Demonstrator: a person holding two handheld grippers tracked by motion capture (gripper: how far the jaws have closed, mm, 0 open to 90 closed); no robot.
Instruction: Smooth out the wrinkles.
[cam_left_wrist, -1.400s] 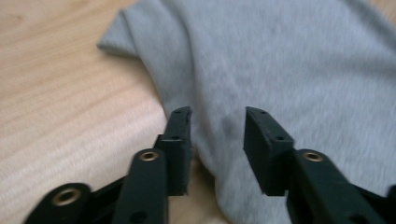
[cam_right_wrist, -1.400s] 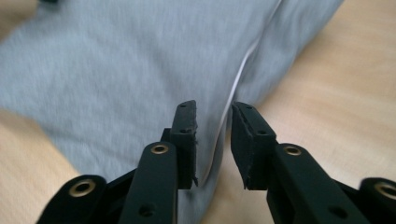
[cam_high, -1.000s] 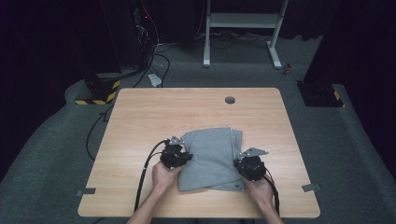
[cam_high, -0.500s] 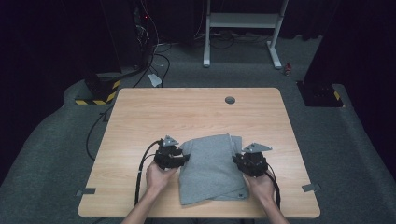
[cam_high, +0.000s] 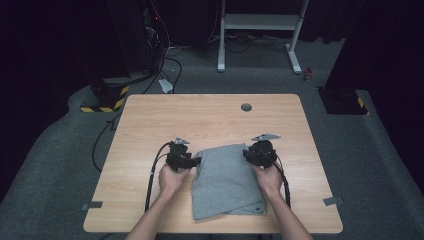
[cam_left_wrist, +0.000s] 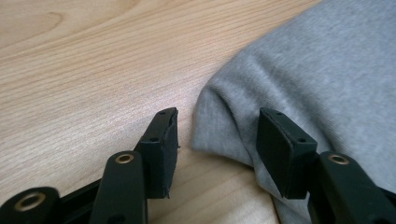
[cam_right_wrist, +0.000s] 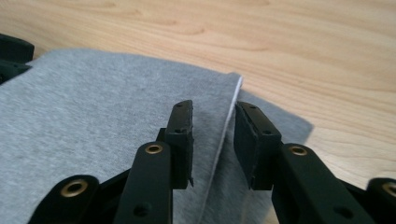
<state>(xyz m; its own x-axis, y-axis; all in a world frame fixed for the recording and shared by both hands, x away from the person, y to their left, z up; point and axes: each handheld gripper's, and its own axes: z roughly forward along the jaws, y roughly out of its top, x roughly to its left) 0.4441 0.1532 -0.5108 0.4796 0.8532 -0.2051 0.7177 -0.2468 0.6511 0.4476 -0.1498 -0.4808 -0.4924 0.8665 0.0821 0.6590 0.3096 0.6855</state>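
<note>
Grey cloth (cam_high: 227, 180) lies folded on the table (cam_high: 150, 120), between both grippers. Left gripper (cam_left_wrist: 217, 144) is released, jaws straddling the cloth's rounded corner. Right gripper (cam_right_wrist: 214, 140) is released too, jaws spread either side of the upper layer's edge.

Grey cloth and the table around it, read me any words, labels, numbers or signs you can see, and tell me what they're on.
None can be read. The grey cloth is plain, with no tag or print in view. The wooden table bears no lettering. The left claw and right claw show bare black pads and brass rivets, no markings.
</note>
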